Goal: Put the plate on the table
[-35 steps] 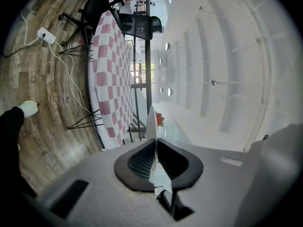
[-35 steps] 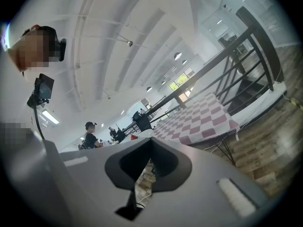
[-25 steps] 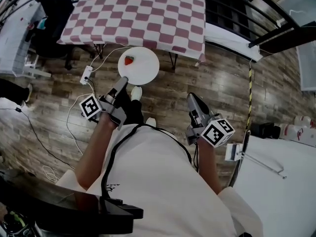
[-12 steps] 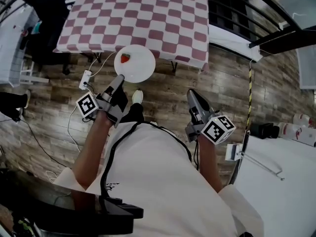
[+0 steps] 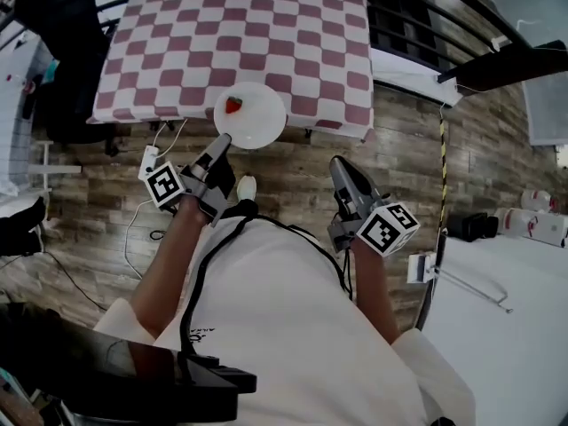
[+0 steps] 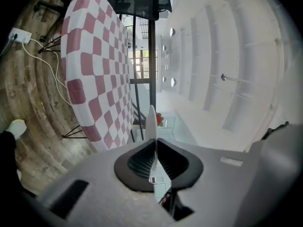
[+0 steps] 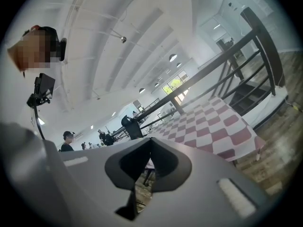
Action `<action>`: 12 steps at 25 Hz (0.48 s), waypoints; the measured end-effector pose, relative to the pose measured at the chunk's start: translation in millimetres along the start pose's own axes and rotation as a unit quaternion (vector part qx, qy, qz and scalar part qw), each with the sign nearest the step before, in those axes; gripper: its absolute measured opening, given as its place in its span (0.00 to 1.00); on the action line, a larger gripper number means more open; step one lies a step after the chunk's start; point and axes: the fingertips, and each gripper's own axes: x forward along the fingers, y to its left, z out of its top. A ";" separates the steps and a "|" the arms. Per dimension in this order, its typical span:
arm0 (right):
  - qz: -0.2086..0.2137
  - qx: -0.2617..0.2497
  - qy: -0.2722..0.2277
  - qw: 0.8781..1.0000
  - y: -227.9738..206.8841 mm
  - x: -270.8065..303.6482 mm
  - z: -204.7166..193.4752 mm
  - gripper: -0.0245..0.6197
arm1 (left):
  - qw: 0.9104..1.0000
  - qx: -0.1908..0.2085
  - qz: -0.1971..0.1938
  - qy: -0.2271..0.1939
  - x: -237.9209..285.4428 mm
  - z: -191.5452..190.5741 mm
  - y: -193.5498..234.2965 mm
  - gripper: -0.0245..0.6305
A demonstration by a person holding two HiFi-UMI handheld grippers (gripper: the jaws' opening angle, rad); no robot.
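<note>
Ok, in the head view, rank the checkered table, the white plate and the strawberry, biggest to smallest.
1. checkered table
2. white plate
3. strawberry
No two look alike in size.

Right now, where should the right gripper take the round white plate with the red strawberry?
Probably the round white plate's thin near rim, right of the left gripper, coming level from the person's side: it is flat, held about level, and the red strawberry sits far-left.

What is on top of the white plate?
One small red strawberry sits on the plate, towards its left. The left tool covers a bit of the near rim where it grips.
</note>
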 end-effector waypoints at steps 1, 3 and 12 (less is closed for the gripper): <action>-0.004 0.000 -0.002 1.000 0.0 6.3 2.6 0.05 | 1.000 -0.001 0.000 0.006 5.5 5.6 1.6 0.07; -0.008 0.000 -0.010 1.000 0.3 18.7 8.1 0.05 | 1.000 0.000 0.001 0.019 16.1 15.6 4.1 0.07; -0.040 0.012 -0.020 0.999 -10.9 59.7 17.8 0.05 | 0.998 -0.004 0.008 0.065 53.5 55.0 27.5 0.07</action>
